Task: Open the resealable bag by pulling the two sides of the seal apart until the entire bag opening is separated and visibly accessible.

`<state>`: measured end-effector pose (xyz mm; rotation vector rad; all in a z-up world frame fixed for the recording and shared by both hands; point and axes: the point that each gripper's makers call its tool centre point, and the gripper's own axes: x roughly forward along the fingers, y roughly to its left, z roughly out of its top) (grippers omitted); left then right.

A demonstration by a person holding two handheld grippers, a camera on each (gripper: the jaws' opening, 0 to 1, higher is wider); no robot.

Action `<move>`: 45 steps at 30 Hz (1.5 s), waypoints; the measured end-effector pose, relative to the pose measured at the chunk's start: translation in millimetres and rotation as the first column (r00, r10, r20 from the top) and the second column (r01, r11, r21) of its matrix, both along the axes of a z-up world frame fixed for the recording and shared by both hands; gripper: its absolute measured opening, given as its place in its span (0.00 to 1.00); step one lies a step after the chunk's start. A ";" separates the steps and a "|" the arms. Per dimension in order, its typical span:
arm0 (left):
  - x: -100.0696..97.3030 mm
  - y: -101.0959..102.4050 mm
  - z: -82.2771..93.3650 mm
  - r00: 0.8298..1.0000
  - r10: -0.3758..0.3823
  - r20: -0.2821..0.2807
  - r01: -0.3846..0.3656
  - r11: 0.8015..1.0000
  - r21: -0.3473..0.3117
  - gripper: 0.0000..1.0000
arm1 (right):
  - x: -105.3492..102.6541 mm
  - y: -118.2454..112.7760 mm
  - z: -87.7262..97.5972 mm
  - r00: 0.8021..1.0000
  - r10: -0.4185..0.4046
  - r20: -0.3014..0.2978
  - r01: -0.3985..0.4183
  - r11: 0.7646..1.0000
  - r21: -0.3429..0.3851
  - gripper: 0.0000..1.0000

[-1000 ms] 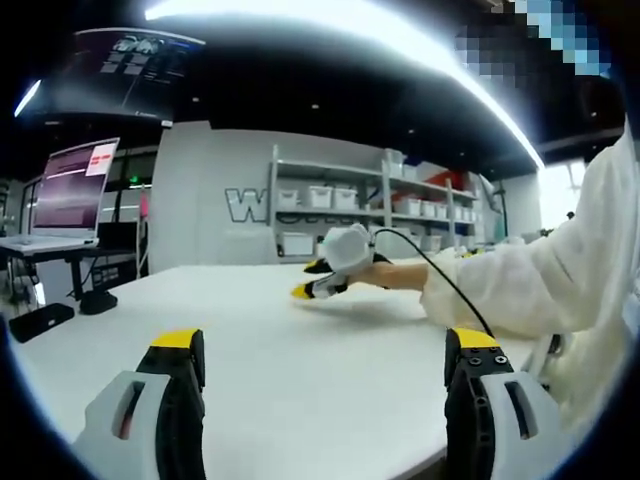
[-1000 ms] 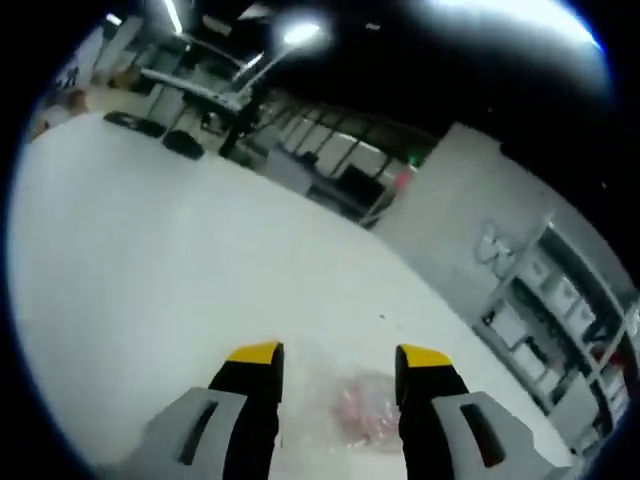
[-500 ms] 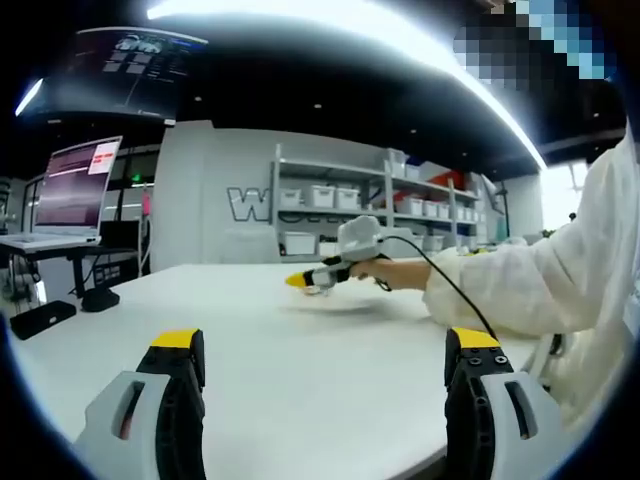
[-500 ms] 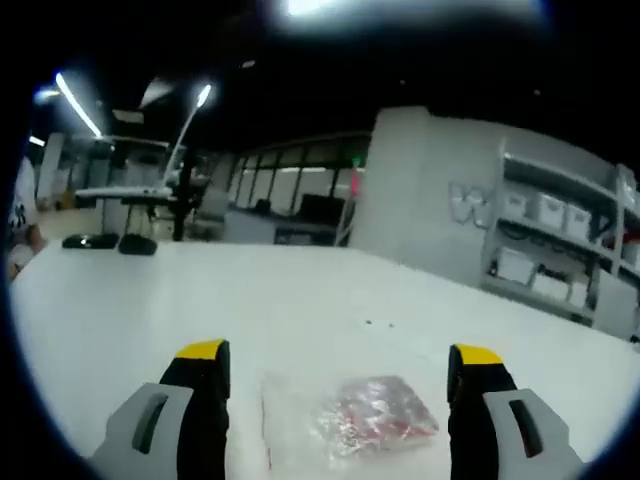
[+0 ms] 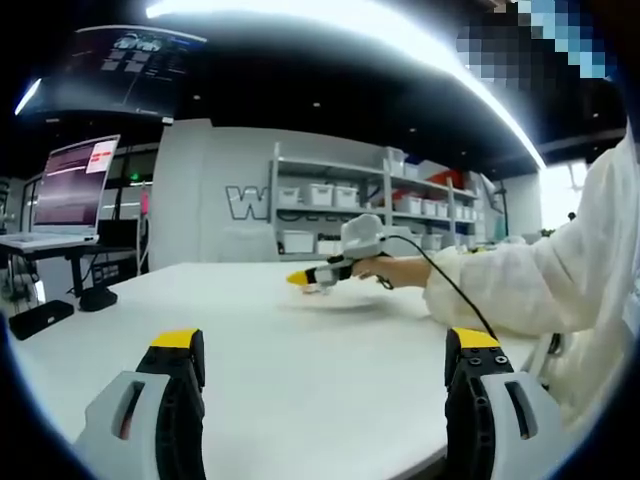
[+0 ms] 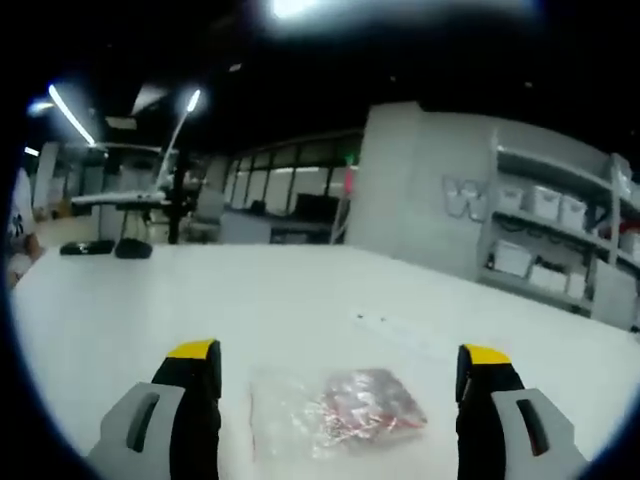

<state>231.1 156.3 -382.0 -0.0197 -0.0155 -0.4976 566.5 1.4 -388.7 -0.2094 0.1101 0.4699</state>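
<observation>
A clear resealable bag (image 6: 335, 412) with red contents lies flat on the white table (image 6: 250, 300), between and just beyond my right gripper's (image 6: 338, 352) yellow-tipped jaws, which stand wide apart and hold nothing. In the left gripper view, that same right gripper (image 5: 318, 277) sits low over the table's far part, held by a person's hand (image 5: 400, 270) in a white sleeve; the bag (image 5: 325, 295) shows faintly under it. My left gripper (image 5: 325, 342) hovers open over the near table, well short of the bag.
A laptop (image 5: 70, 195) on a stand sits left of the table, dark items (image 5: 40, 320) below it. Shelving with white bins (image 5: 330, 200) lines the back wall. The person's white-sleeved arm (image 5: 540, 280) crosses on the right. Bare tabletop lies between my left gripper and the bag.
The right gripper has swung from a steep, tilted view to a level one low over the table and opened wider around the bag. The left gripper has stayed put.
</observation>
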 end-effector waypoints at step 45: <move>-2.4 -4.7 0.6 1.000 -0.013 -0.001 0.013 1.000 0.001 0.99 | -14.4 -46.7 27.1 0.988 -0.081 -0.133 0.140 0.836 0.530 0.96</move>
